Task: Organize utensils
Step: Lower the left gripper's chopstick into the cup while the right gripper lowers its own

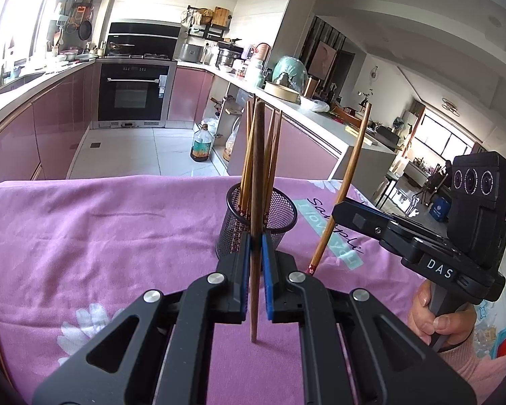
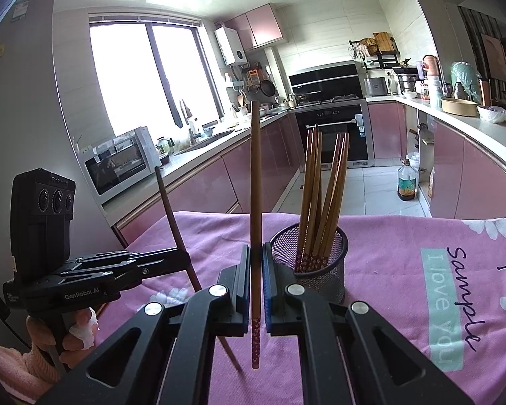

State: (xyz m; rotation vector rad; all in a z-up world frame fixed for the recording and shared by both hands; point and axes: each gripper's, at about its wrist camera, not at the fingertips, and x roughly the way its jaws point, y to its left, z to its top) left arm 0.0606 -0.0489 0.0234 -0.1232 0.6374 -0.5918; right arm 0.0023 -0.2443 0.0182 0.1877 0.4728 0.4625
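On the pink cloth (image 1: pixel 84 229) the mesh holder (image 2: pixel 320 263) stands with several chopsticks inside. Both tongs are clamped tight: the left gripper (image 1: pixel 255 246) holds a dark chopstick (image 1: pixel 258 168) upright, and the right gripper (image 2: pixel 255 260) a flowered chopstick (image 2: pixel 255 202). Better to lift each above the rim, then lower it straight in.

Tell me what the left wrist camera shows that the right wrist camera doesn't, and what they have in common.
Only the left wrist view shows the living area with its bright windows, and the right gripper from the side, holding its chopstick.

Only the right wrist view shows the kitchen window, the microwave, and the left gripper from the side.

Both show the mesh holder of chopsticks on the pink cloth, the oven, and each gripper shut on one upright chopstick.
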